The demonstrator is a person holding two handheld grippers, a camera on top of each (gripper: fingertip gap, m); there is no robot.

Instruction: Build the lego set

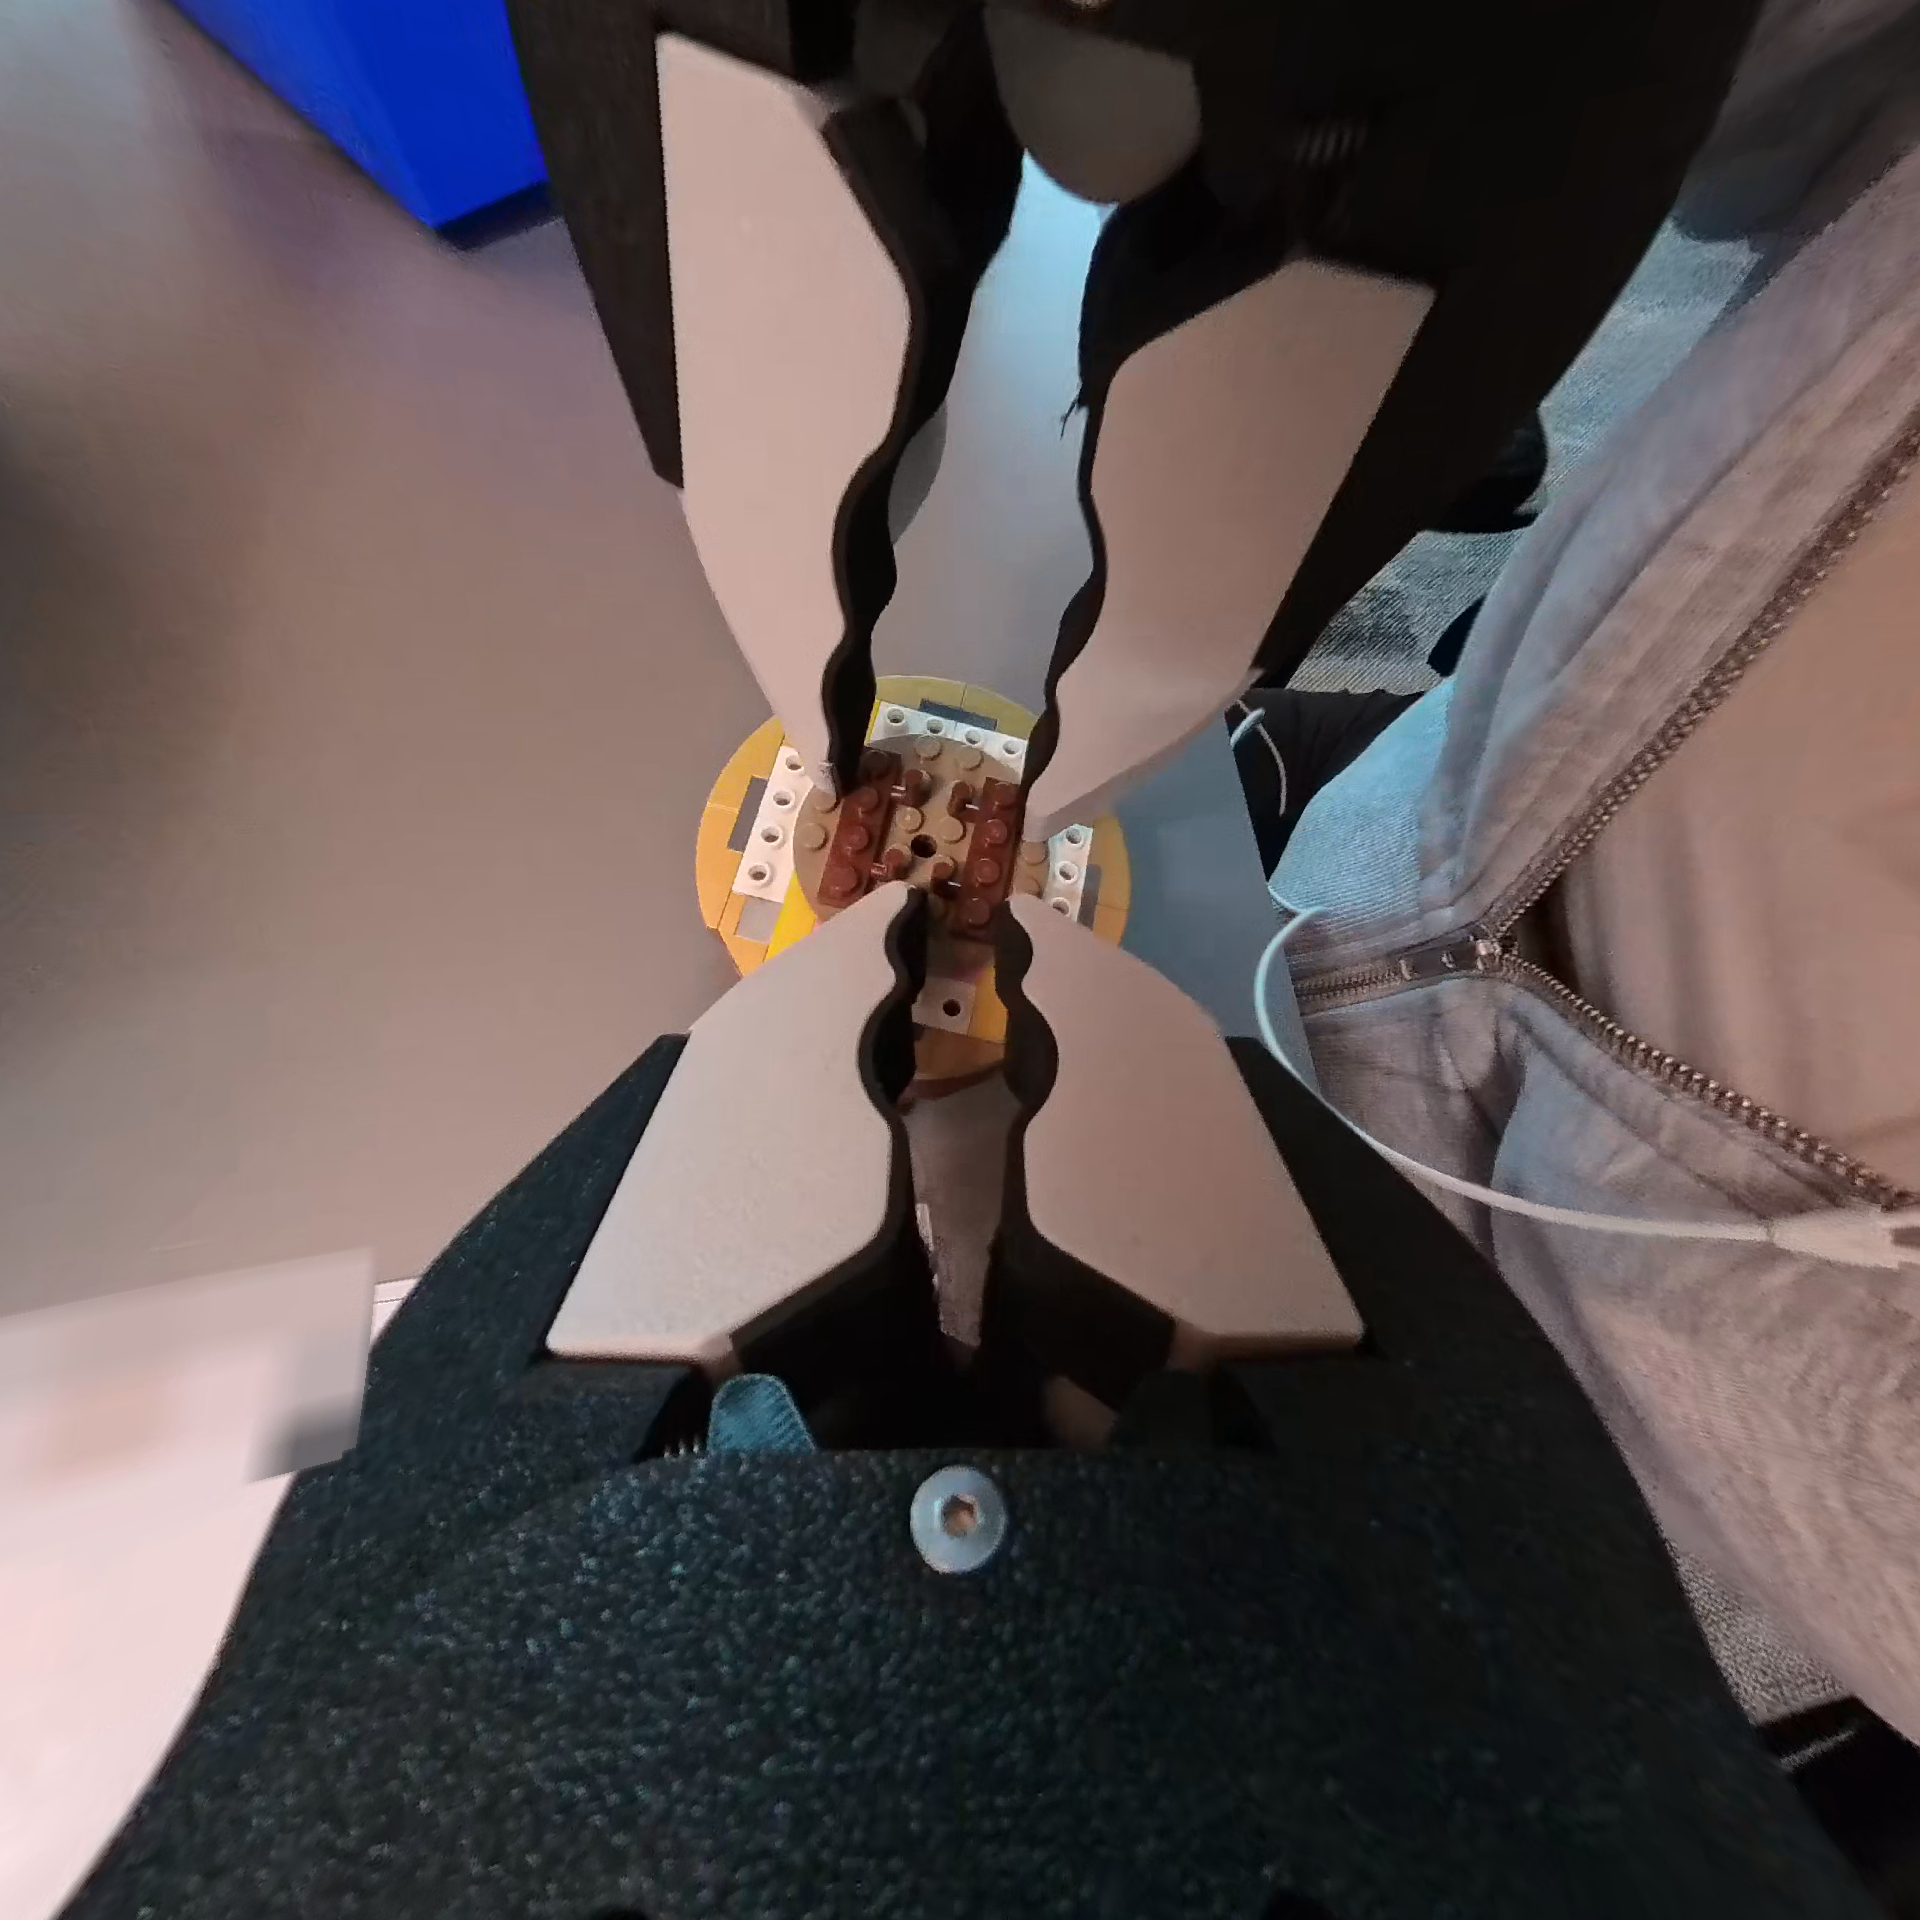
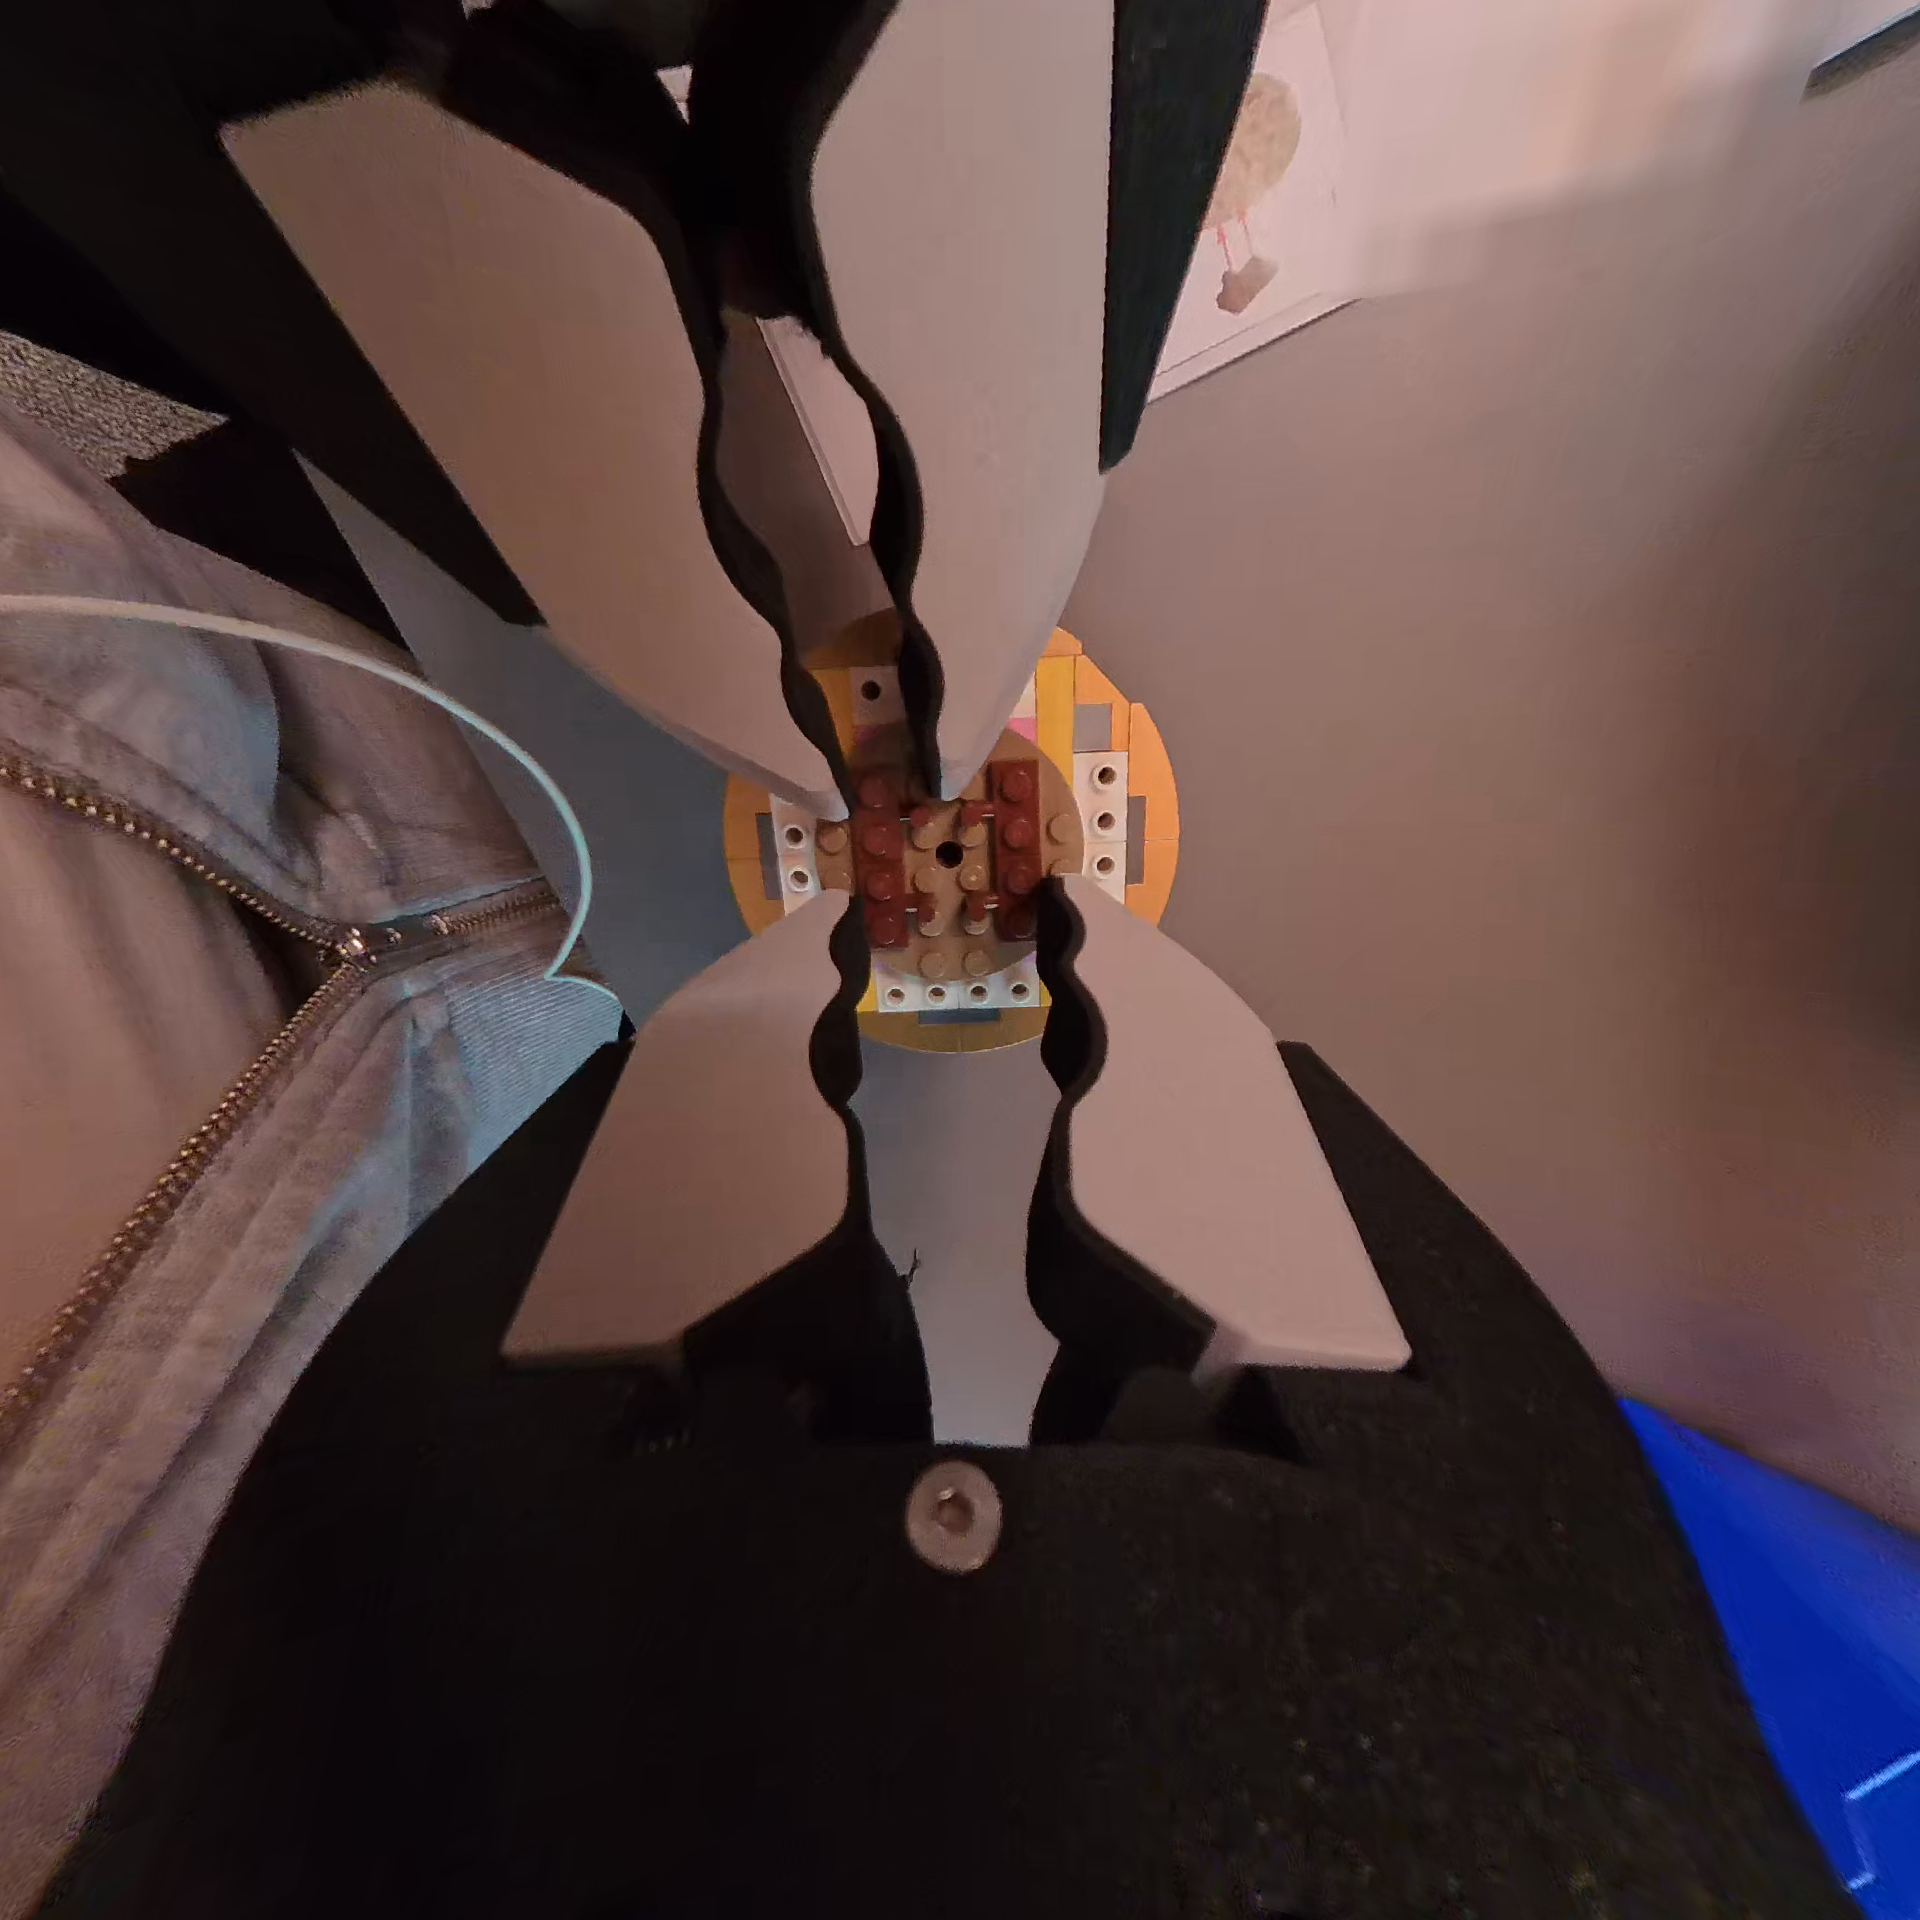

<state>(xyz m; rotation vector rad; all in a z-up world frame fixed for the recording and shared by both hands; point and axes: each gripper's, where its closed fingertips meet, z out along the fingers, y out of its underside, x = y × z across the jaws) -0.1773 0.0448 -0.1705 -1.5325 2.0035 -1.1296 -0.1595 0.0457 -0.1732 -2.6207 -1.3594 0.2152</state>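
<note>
Two wide-angle views look along the fingers of two hand-held grippers that meet tip to tip over one small model.

In the left wrist view, the left gripper (image 1: 951,902) enters from 6 o'clock, its pale fingers set a narrow gap apart, tips touching the near edge of the round lego build (image 1: 914,831). Whether they grip a piece or only press on it, I cannot tell. The right gripper (image 1: 935,779) enters from 12 o'clock, fingers a little wider, tips straddling the reddish-brown plates (image 1: 847,847) on a tan round plate (image 1: 940,790). Whether it clamps them is unclear.

The build sits at the centre of both views on a grey table (image 1: 364,727): white studded bricks (image 1: 774,836) ringed by yellow-orange tiles (image 1: 727,831).

Judgement: the model is light, rigid and smooth-sided, and its small plates could pop loose under sideways force. Best held by the outer ring while pressing straight down on the studs.

At 3 o'clock sits a person's grey zipped hoodie (image 1: 1662,831), crossed by a white cable (image 1: 1507,1205). A blue box (image 1: 416,114) lies at 11 o'clock.

Only the right wrist view shows an instruction sheet (image 2: 1268,208) at 1 o'clock. There the right gripper (image 2: 951,904) rises from 6 o'clock and the left gripper (image 2: 894,774) comes from 12 o'clock.
</note>
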